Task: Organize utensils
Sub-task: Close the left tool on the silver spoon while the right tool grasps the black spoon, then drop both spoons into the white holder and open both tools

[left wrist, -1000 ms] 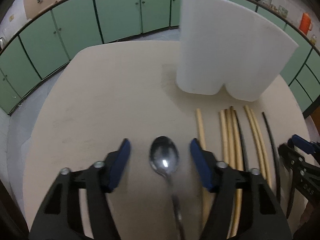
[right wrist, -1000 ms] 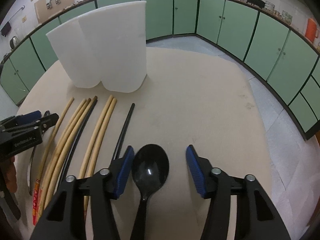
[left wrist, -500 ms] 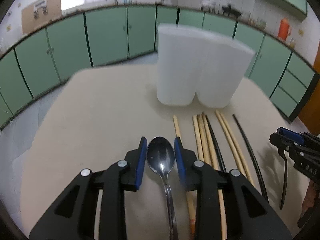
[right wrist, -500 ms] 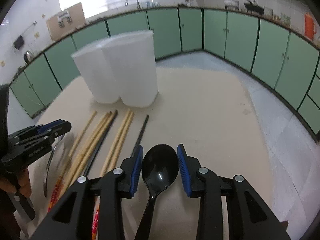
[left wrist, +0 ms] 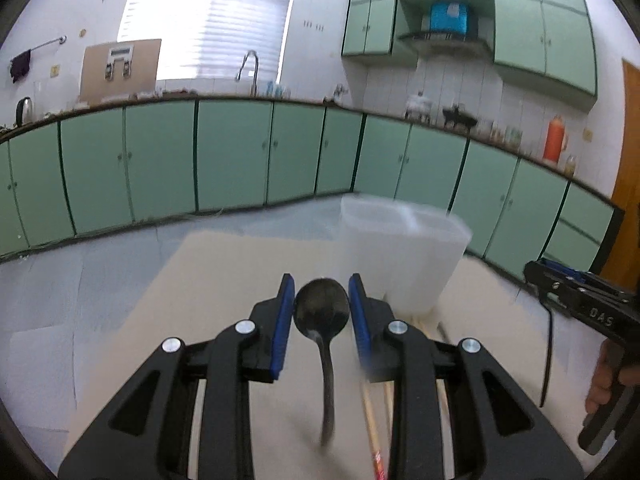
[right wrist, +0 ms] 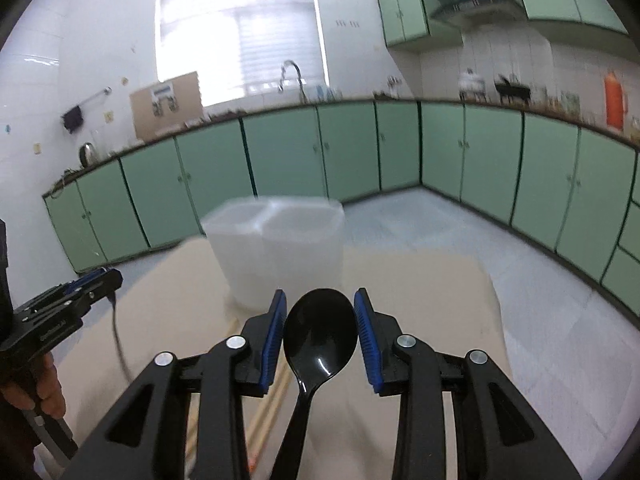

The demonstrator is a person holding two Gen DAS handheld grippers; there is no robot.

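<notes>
The left tongs (left wrist: 321, 305) are clamped on the bowl of a metal spoon (left wrist: 322, 312), which is held above the beige worktop (left wrist: 208, 304), its handle hanging down toward the camera. The right tongs (right wrist: 320, 330) are clamped on the bowl of a black plastic spoon (right wrist: 319, 338), likewise raised. A white two-compartment utensil holder (right wrist: 280, 248) stands toward the worktop's far edge. Wooden chopsticks (right wrist: 266, 408) lie on the worktop beneath the tongs.
</notes>
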